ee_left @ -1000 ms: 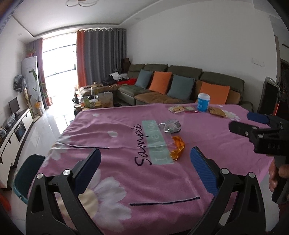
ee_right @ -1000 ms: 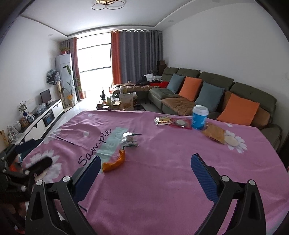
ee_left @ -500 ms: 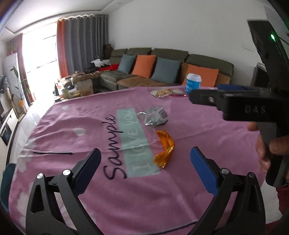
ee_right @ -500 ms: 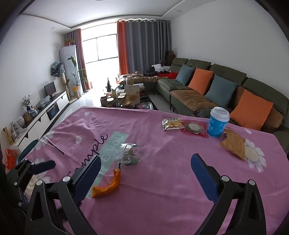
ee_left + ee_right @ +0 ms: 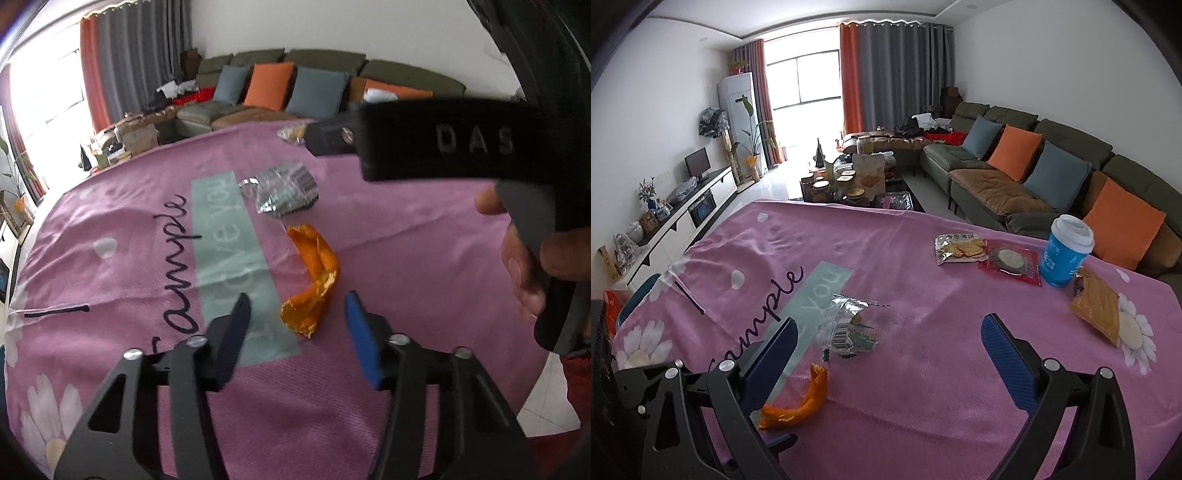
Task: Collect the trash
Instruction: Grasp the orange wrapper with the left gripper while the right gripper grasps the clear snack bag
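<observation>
An orange peel [image 5: 314, 280] lies on the pink tablecloth [image 5: 406, 258], with a crumpled silver wrapper [image 5: 286, 188] just beyond it. My left gripper [image 5: 297, 338] is open and empty, its jaws partly narrowed, with the peel's near end between the fingertips. In the right wrist view the peel [image 5: 801, 400] lies at lower left and the wrapper [image 5: 847, 325] sits between the fingers. My right gripper [image 5: 890, 360] is wide open and empty above the cloth. Its body crosses the upper right of the left wrist view [image 5: 443, 140].
At the far right of the table stand a blue cup with a white lid [image 5: 1065, 251], a cracker packet [image 5: 958, 249], a red packet [image 5: 1010, 262] and a brown packet [image 5: 1095, 308]. A sofa [image 5: 1052, 158] and coffee table [image 5: 857, 184] lie beyond.
My left gripper moved forward and down to the orange peel and its jaws narrowed. My right gripper moved forward over the table, toward the wrapper.
</observation>
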